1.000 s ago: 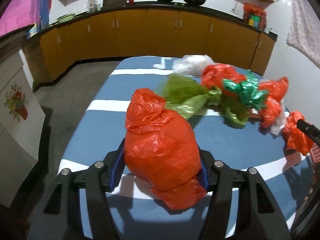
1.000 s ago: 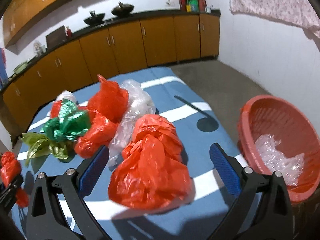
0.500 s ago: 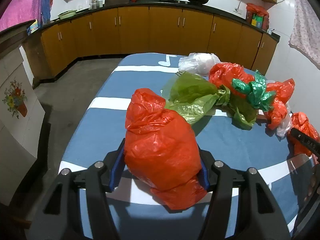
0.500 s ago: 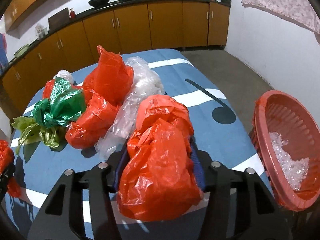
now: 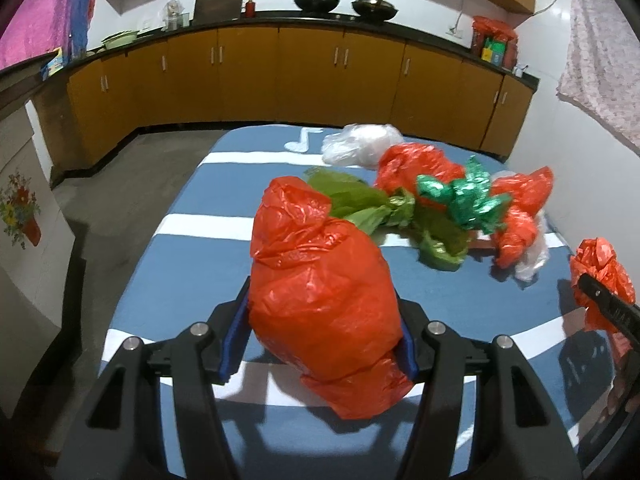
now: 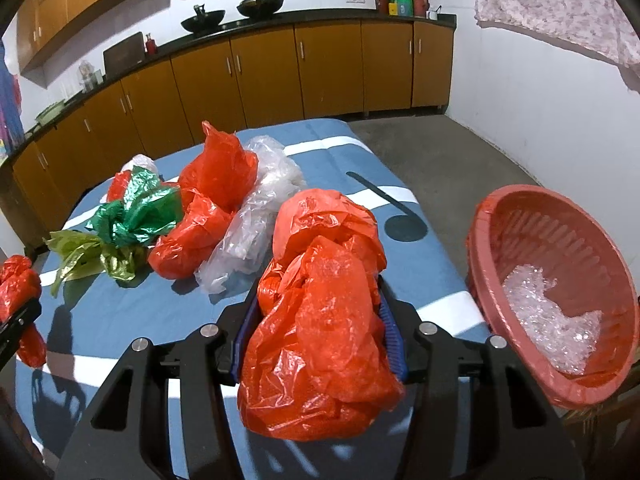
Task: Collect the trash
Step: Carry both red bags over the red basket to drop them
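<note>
Now clamping a red bag (image 6: 320, 320), right tool (image 6: 318, 336) is hovering beside red basket (image 6: 560, 240) holding clear plastic (image 6: 548, 320); left tool (image 5: 320, 344) is gripping another red bag (image 5: 320, 292) over blue tabletop (image 5: 192, 272).

Four red bags (image 6: 320, 320); one basket (image 6: 560, 216).

Bench (image 6: 120, 320) covered in blue cloth with white stripes. Lying on it, 10 to 11 o'clock in right wrist view: olive bag (image 6: 80, 254), green foil bag (image 6: 136, 210), red bags (image 6: 208, 204), clear bag (image 6: 256, 220).
</note>
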The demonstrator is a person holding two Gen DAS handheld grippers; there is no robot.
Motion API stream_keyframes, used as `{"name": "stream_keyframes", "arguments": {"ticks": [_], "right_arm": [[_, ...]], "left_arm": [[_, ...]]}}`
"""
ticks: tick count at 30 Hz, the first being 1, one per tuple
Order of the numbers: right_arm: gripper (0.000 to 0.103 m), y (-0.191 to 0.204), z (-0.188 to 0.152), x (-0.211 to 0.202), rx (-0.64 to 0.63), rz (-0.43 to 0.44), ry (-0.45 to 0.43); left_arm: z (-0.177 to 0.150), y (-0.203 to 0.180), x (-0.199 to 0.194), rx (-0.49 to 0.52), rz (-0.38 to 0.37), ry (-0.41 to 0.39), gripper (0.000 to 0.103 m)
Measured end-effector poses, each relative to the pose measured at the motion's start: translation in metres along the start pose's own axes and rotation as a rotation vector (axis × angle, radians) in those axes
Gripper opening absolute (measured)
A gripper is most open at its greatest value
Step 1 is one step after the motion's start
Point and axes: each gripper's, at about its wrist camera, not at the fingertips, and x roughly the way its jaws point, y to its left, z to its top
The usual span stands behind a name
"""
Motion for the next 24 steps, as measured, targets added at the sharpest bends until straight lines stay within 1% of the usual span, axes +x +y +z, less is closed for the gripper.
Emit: {"name": "stream_keyframes", "arguments": {"ticks": [7, 13, 17, 24], "right_arm": [[0.053, -0.014, -0.001, -0.019, 0.012, -0.007, -0.030], [0.053, -0.030, -0.003, -0.035, 0.021, -0.036, -0.064], [0.053, -0.044, -0.005, -0.047, 0.025, -0.073, -0.091], [0.053, -0.091, -0.009, -0.066, 0.088, -0.164, -0.126]], "left_arm": [[0.004, -0.023, -0.015, 0.033, -0.058, -0.035, 0.058], [0.006, -0.049, -0.025, 0.069, -0.119, -0.052, 0.057], [0.006, -0.069, -0.031, 0.098, -0.161, -0.060, 0.057], [0.007, -0.126, -0.036, 0.165, -0.264, -0.067, 0.057]]}}
